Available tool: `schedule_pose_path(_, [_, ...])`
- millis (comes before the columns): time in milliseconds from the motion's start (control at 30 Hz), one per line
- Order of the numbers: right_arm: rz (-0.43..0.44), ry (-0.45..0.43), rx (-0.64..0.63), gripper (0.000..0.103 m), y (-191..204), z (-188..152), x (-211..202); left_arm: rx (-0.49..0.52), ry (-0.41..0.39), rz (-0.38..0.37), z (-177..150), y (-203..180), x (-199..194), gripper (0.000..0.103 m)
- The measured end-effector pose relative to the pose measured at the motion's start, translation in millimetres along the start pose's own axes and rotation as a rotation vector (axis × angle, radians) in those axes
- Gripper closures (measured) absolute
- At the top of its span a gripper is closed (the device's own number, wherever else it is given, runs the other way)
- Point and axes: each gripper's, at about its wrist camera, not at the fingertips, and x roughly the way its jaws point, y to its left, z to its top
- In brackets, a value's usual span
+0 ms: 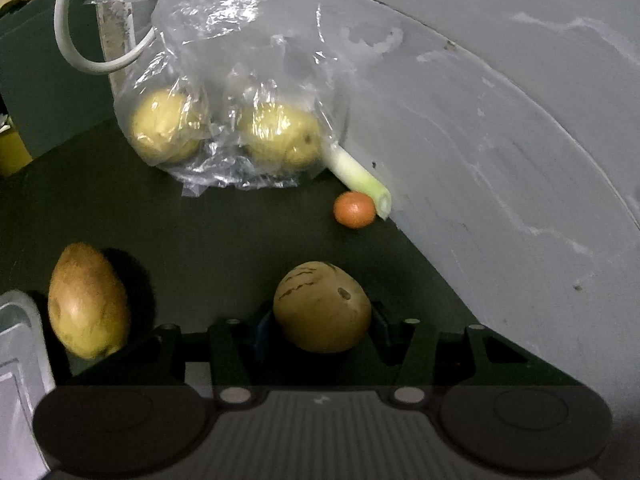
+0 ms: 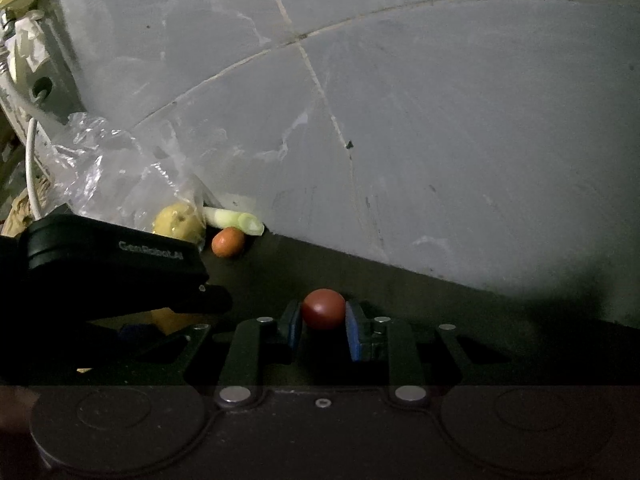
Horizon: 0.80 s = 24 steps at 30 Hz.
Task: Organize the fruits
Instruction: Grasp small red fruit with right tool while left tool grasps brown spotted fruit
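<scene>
My left gripper (image 1: 322, 320) is shut on a round yellow-brown fruit with dark streaks (image 1: 322, 307), its fingers mostly hidden behind it. A yellow mango-like fruit (image 1: 87, 300) lies to its left on the dark counter. A clear plastic bag (image 1: 224, 80) holds two yellow fruits further back. A small orange fruit (image 1: 355, 209) lies by the wall, touching a pale green stalk (image 1: 358, 178). My right gripper (image 2: 322, 326) is shut on a small dark red fruit (image 2: 323, 308) between its blue pads (image 2: 354, 336). The orange fruit (image 2: 228, 242) and the stalk (image 2: 234, 218) lie beyond it.
A grey wall (image 1: 500, 120) bounds the dark counter (image 1: 200, 232) on the right and back. A white cable (image 1: 76, 52) hangs behind the bag. A metal edge (image 1: 20, 360) shows at the lower left. The left gripper's black body (image 2: 112, 268) fills the left of the right wrist view.
</scene>
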Motion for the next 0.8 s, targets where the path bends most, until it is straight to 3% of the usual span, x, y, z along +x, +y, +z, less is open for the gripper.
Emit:
schedule_pose_path(500, [0.064, -0.001, -0.094, 0.078, 19.1, -31.2, -49.6, -0.062, -0.061, 0.003, -27.8, 42.8, -68.6, 0.050])
schedule_pose_path(800, [0.209, 0.002, -0.188, 0.078, 63.1, -55.3, -80.4, -0.145, -0.121, 0.073, -49.8, 91.9, -119.0, 0.050])
